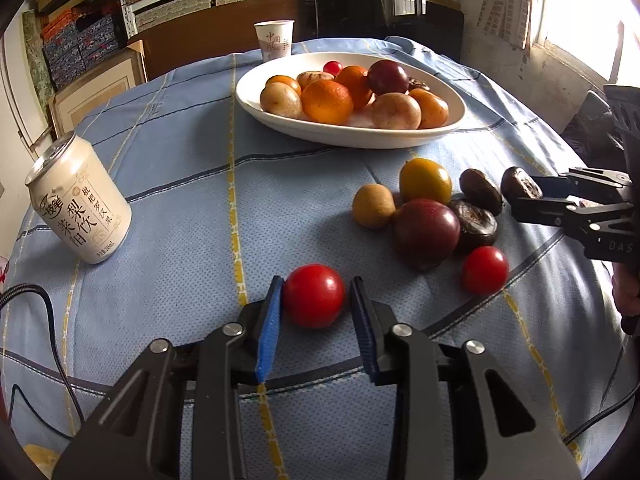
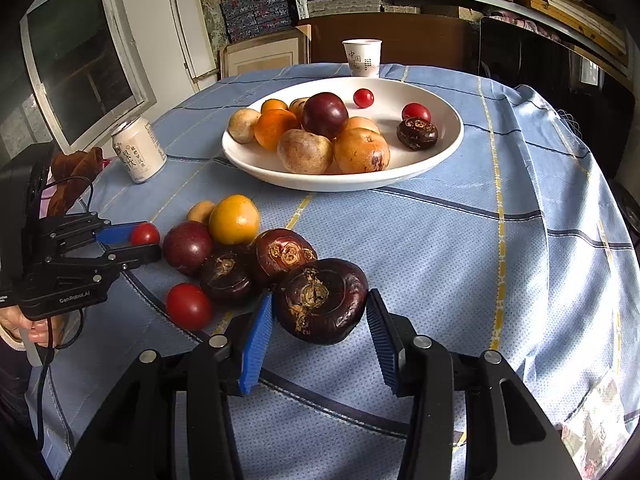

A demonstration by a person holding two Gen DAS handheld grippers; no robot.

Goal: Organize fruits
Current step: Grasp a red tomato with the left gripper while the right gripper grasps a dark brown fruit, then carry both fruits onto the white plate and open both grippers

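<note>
A: What is hidden in the left wrist view?
B: The right claw (image 1: 524, 194) is cut off at the frame's edge, with a dark water chestnut (image 1: 520, 184) held at its tips. Part of a hand (image 1: 626, 292) is seen below it.
A: And the containers?
B: Oranges, brown fruits, a purple one and a cherry tomato are held in the white bowl (image 1: 320, 134). A can (image 1: 80, 204) and a paper cup (image 1: 274, 39) are stood on the surface (image 1: 180, 240).
A: The left claw (image 1: 316, 300)?
B: It is closed on a glossy red tomato (image 1: 314, 295), low on the cloth.
A: In the right wrist view?
B: The water chestnut is seen clamped between the right claw's blue pads (image 2: 256, 340), its skin dark and flaking. The left claw's far pad is half hidden by the tomato.
</note>
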